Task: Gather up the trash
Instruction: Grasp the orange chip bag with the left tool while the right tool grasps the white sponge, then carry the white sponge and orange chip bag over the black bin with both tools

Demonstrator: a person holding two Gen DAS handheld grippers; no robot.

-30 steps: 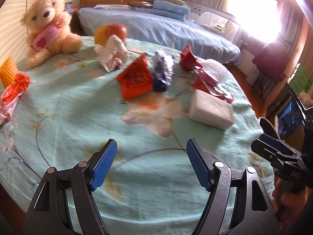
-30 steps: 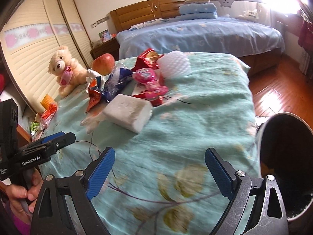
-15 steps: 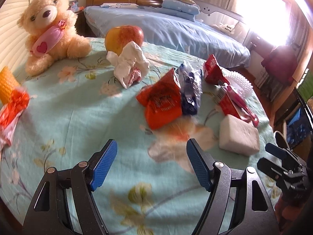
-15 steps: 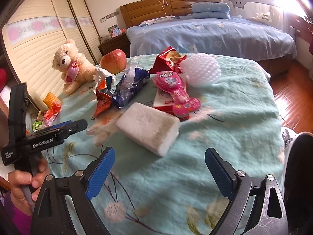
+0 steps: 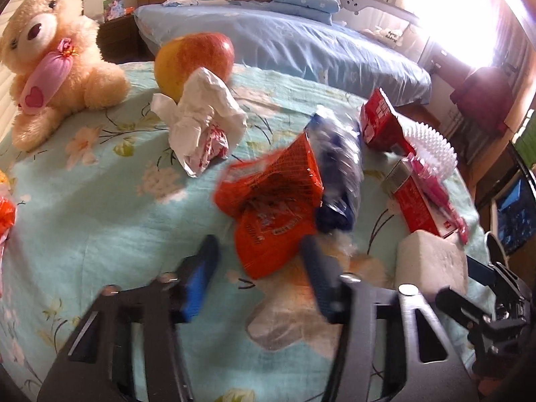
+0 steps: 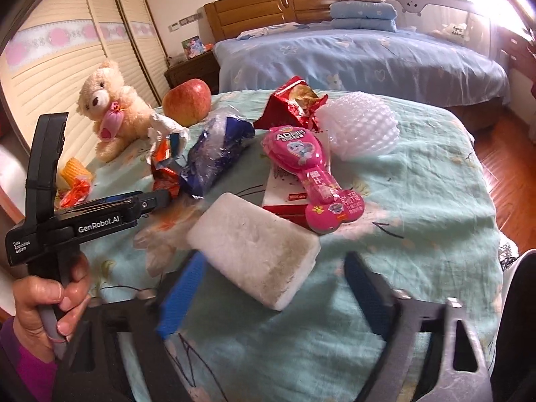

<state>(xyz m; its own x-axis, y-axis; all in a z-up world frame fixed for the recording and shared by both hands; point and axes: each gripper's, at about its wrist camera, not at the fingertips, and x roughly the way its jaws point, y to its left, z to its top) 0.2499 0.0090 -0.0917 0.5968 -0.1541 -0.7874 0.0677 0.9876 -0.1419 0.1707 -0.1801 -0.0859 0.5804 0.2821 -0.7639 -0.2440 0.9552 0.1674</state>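
Observation:
Trash lies on a round table with a teal floral cloth (image 5: 100, 207). An orange snack wrapper (image 5: 271, 197) lies just ahead of my open left gripper (image 5: 258, 268), its near end between the blue pads. A blue-and-clear bag (image 5: 341, 174), a crumpled white tissue (image 5: 201, 124) and a red packet (image 5: 378, 120) lie beyond. A white foam block (image 6: 254, 248) sits just ahead of my open right gripper (image 6: 271, 284). A black trash bin (image 6: 519, 318) shows at the right edge of the right wrist view.
A teddy bear (image 5: 50, 67) and an apple (image 5: 197, 57) stand at the table's far left. A pink toy brush (image 6: 308, 174) lies on a red-and-white box, with white bubble wrap (image 6: 361, 127) behind. A blue bed (image 6: 351, 57) lies beyond. My left gripper (image 6: 100, 214) shows in the right wrist view.
Both grippers have moved forward over the table. The left one has closed in on the orange wrapper and narrowed slightly. The right one has closed in on the foam block.

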